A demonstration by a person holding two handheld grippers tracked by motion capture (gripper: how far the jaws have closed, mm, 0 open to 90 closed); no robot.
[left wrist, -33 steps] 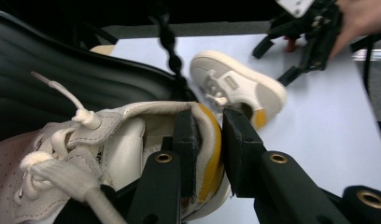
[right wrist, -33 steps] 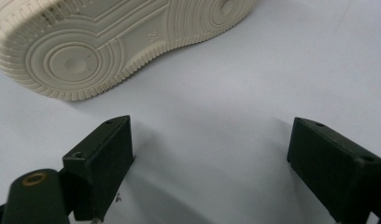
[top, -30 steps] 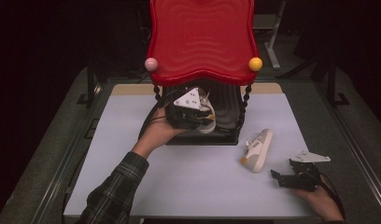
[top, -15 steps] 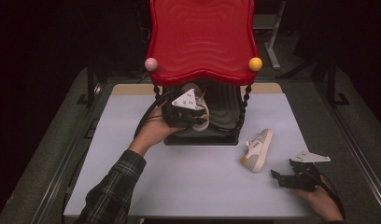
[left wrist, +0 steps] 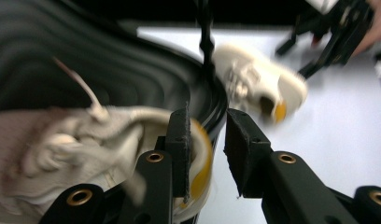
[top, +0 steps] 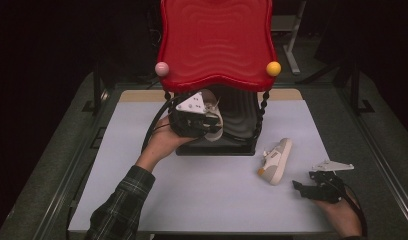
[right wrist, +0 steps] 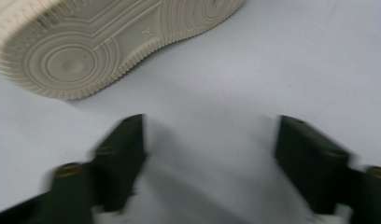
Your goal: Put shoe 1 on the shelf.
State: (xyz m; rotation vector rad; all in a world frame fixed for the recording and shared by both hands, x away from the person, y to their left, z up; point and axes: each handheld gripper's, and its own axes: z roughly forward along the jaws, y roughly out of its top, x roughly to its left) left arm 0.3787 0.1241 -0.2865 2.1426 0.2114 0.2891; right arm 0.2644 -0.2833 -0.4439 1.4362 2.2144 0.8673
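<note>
Two cream shoes are in play. We see the first shoe (top: 213,116) at the left hand-held gripper (top: 206,121), under the red wavy top (top: 215,42) of a small stand, over the stand's black ribbed lower shelf (top: 240,120). In the left gripper view, one black jaw sits inside the shoe (left wrist: 109,149) opening against the yellow-lined heel, and the other jaw stands outside it with a visible gap between them. We cannot tell whether the heel wall is pinched or merely touched; the jaws are not pressed together. The shoe lies on its side over the ribbed shelf (left wrist: 86,70), laces trailing, and the view is motion-blurred.

We find the second shoe (top: 276,160) on the white bench (top: 202,195), just right of the stand's front right twisted post (top: 262,112), and well apart from the first shoe. The right hand-held gripper (top: 298,186) rests low on the bench near the person's right hand (top: 342,215), to the right of and slightly nearer than this shoe. In the right gripper view, its jaws are spread wide and hold nothing; the ribbed sole of the second shoe (right wrist: 104,42) faces the camera, just beyond the jaw tips and apart from them.

A pink ball (top: 162,68) and a yellow ball (top: 273,68) mark the red top's front corners.
</note>
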